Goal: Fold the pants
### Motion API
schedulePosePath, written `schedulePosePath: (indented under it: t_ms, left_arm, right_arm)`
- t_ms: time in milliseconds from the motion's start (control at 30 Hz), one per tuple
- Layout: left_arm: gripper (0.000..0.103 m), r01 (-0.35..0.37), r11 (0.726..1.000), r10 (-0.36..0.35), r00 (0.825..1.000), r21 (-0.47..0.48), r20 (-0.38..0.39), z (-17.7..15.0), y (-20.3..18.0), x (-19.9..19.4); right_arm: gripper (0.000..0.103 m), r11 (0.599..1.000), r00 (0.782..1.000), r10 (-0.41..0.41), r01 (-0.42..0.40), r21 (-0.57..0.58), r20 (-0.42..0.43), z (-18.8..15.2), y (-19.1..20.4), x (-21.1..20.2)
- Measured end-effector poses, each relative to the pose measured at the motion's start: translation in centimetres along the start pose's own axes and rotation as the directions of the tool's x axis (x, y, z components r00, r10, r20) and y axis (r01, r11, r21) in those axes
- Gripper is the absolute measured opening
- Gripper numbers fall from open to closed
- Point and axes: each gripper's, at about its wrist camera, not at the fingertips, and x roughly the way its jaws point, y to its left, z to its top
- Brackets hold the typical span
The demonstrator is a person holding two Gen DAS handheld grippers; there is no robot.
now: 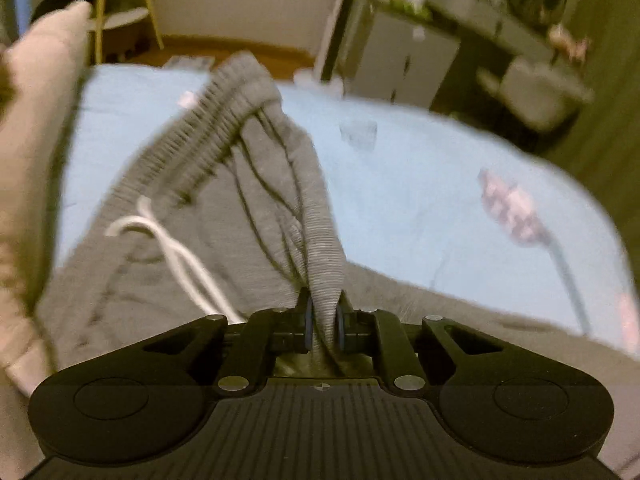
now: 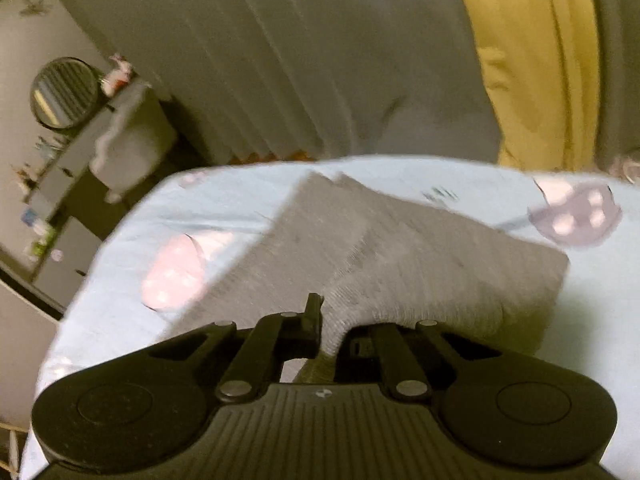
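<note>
**Grey pants pinched at both ends over a blue bed**

Left wrist view: the left gripper [image 1: 323, 322] is pressed together on the ribbed waistband of the grey pants [image 1: 224, 216], a band of the knit running straight down between its two fingers. Ahead of the fingers the waistband rises in a bunched ridge, with a white drawstring [image 1: 176, 252] looping loose just left of them. The rest of the fabric spreads below and to either side over the light blue bedsheet [image 1: 420, 184]. The hold at the waist looks meant to lift that end so it can be carried over. At the far left edge a pale sleeve [image 1: 36, 92] is cut off by the frame. Beyond the bed, a stool and a cluttered dresser are smeared by blur, and a pink-printed patch on the sheet to the right cannot be made out.

Right wrist view: the right gripper [image 2: 329, 320] pinches a rounded fold of the same pants [image 2: 400, 248]; its left finger is plain, while its right finger is hidden under the cloth draped over it. Ahead of the fingers the fabric lies as a flat slab with squared corners, seemingly already doubled, on the bedsheet [image 2: 240, 200]. Gripping the folded edge would let both ends move together. Pink shapes on the sheet flank the fingers left and right. A pleated curtain, a yellow cloth and a round mirror stand beyond, all soft with blur.
</note>
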Motion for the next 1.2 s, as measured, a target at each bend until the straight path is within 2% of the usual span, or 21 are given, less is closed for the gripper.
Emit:
schedulePosePath:
  t_ms: [100, 167, 233, 333, 400, 467, 533, 567, 633, 700, 733, 767, 800, 867, 933, 967, 1000, 1067, 1100, 1133, 1200]
  left_arm:
    - [0.013, 0.020, 0.999, -0.018, 0.997, -0.025, 0.072, -2.0, 2.6, -4.0]
    - [0.014, 0.003, 1.000, -0.001, 0.999, -0.030, 0.048, -3.3, 3.6, -4.3]
    - [0.016, -0.039, 0.999, 0.039, 0.999, -0.012, -0.015, -5.7, 4.4, -3.3]
    - [0.031, -0.136, 0.991, 0.136, 0.986, 0.008, -0.098, -8.7, 4.9, -1.5]
    - [0.034, -0.154, 0.988, 0.155, 0.985, 0.013, -0.079, -9.5, 4.8, -1.9]
    - [0.036, -0.176, 0.984, 0.177, 0.982, 0.028, -0.058, -9.4, 4.2, -3.0]
    - [0.042, -0.207, 0.977, 0.208, 0.978, 0.048, -0.023, -9.2, 3.5, -4.5]
    - [0.051, -0.222, 0.973, 0.223, 0.975, 0.056, -0.002, -9.3, 3.4, -5.3]
    - [0.059, -0.260, 0.963, 0.256, 0.964, 0.062, 0.066, -8.7, 2.6, -7.0]
    - [0.069, -0.257, 0.965, 0.250, 0.961, 0.052, 0.120, -8.3, 1.9, -7.7]
    - [0.077, -0.249, 0.968, 0.241, 0.961, 0.045, 0.136, -8.1, 1.8, -7.7]
    - [0.079, -0.235, 0.971, 0.227, 0.963, 0.039, 0.146, -8.1, 1.6, -7.3]
    - [0.079, -0.228, 0.973, 0.221, 0.965, 0.033, 0.138, -8.0, 1.6, -6.9]
    - [0.079, -0.246, 0.969, 0.243, 0.965, 0.021, 0.098, -8.0, 1.2, -5.4]
    - [0.079, -0.287, 0.958, 0.285, 0.956, 0.025, 0.069, -8.9, 1.0, -3.8]
    - [0.079, -0.308, 0.951, 0.305, 0.950, 0.040, 0.064, -9.2, 0.8, -2.9]
    - [0.079, -0.336, 0.940, 0.332, 0.941, 0.064, 0.070, -9.7, 0.6, -2.3]
    - [0.080, -0.446, 0.887, 0.437, 0.894, 0.119, 0.099, -10.8, 0.1, -1.4]
    - [0.082, -0.479, 0.866, 0.466, 0.877, 0.144, 0.113, -11.2, 0.0, -1.1]
    - [0.082, -0.476, 0.868, 0.463, 0.879, 0.142, 0.117, -11.4, 0.0, -1.0]
    - [0.087, -0.462, 0.880, 0.452, 0.885, 0.108, 0.108, -11.3, 0.7, -1.2]
  right_arm:
    - [0.005, 0.996, 0.993, 0.079, -0.077, -0.033, 0.083, 1.1, 0.4, -2.5]
    - [0.005, 0.990, 0.983, 0.125, -0.114, -0.087, 0.136, 0.9, 0.1, -3.6]
    - [0.006, 0.981, 0.984, 0.125, -0.102, -0.167, 0.129, 0.2, -0.4, -3.3]
    - [0.007, 0.978, 0.999, -0.033, 0.032, -0.205, 0.001, -1.2, -1.5, -0.5]
    - [0.009, 0.979, 0.989, -0.126, 0.111, -0.171, -0.080, -1.8, -2.7, 0.9]
    - [0.024, 0.979, 0.979, -0.180, 0.169, -0.113, -0.098, -2.0, -3.8, 0.8]
    - [0.036, 0.971, 0.970, -0.230, 0.223, -0.085, -0.080, -1.8, -4.2, -0.2]
    - [0.038, 0.965, 0.965, -0.254, 0.249, -0.079, -0.063, -1.7, -4.2, -0.8]
    - [0.038, 0.954, 0.958, -0.288, 0.286, -0.088, -0.015, -1.1, -3.8, -2.2]
    - [0.038, 0.934, 0.941, -0.332, 0.338, -0.116, 0.064, -1.1, -2.8, -4.0]
    - [0.041, 0.927, 0.935, -0.340, 0.352, -0.129, 0.106, -1.3, -1.9, -4.8]
    - [0.043, 0.923, 0.930, -0.335, 0.356, -0.146, 0.150, -1.4, -0.6, -5.5]
    - [0.044, 0.926, 0.934, -0.310, 0.339, -0.165, 0.179, -1.4, 0.6, -5.9]
    - [0.047, 0.943, 0.960, -0.202, 0.244, -0.226, 0.195, -2.0, 3.7, -6.7]
    - [0.048, 0.943, 0.991, -0.040, 0.080, -0.322, 0.127, -3.5, 7.7, -6.6]
    - [0.048, 0.929, 0.997, 0.032, -0.005, -0.371, 0.066, -4.2, 9.5, -6.2]
    - [0.048, 0.903, 0.994, 0.108, -0.102, -0.416, -0.010, -5.3, 11.7, -5.5]
    - [0.048, 0.841, 0.971, 0.197, -0.240, -0.486, -0.138, -7.8, 15.5, -4.1]
    - [0.046, 0.802, 0.958, 0.215, -0.283, -0.526, -0.188, -9.4, 17.6, -3.4]
    - [0.045, 0.764, 0.950, 0.223, -0.310, -0.566, -0.219, -10.8, 19.4, -2.8]
    - [0.027, 0.683, 0.935, 0.235, -0.354, -0.639, -0.266, -13.8, 22.9, -1.7]
